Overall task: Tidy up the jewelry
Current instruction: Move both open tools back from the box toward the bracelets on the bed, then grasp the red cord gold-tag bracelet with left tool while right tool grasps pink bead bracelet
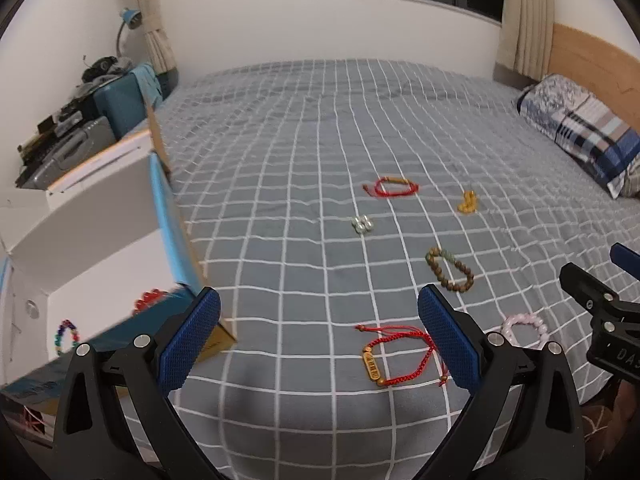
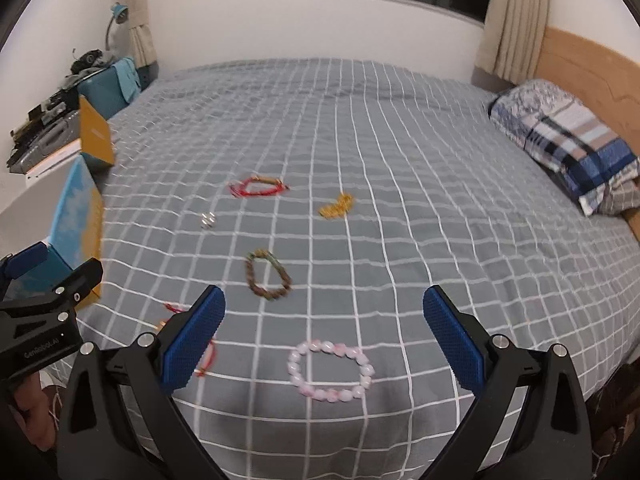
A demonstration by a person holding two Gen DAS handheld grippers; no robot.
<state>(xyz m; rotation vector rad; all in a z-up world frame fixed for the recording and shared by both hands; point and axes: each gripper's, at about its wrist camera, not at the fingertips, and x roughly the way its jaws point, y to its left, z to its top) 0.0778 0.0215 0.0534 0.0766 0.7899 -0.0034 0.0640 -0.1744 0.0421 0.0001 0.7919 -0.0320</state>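
Jewelry lies on a grey checked bedspread [image 1: 304, 168]. My left gripper [image 1: 320, 344] is open and empty above the near edge; a red cord bracelet with a gold tag [image 1: 394, 354] lies by its right finger. My right gripper [image 2: 324, 344] is open and empty over a pink bead bracelet [image 2: 330, 372]. A brown bead bracelet [image 1: 450, 270] [image 2: 268, 276], a red cord bracelet [image 1: 394, 187] [image 2: 258, 187], a gold piece [image 1: 468, 202] [image 2: 337, 206] and silver earrings [image 1: 362, 224] [image 2: 208, 220] lie farther out. An open blue box [image 1: 120, 264] at the left holds a red bead bracelet [image 1: 150, 298] and a multicolour one [image 1: 66, 336].
A patterned pillow [image 1: 584, 132] and wooden headboard [image 2: 592, 68] are at the right. A cluttered side table [image 1: 68, 136] with a blue lamp [image 1: 130, 18] stands at the far left. The box's raised lid flap [image 2: 94, 140] stands by the bed's left edge.
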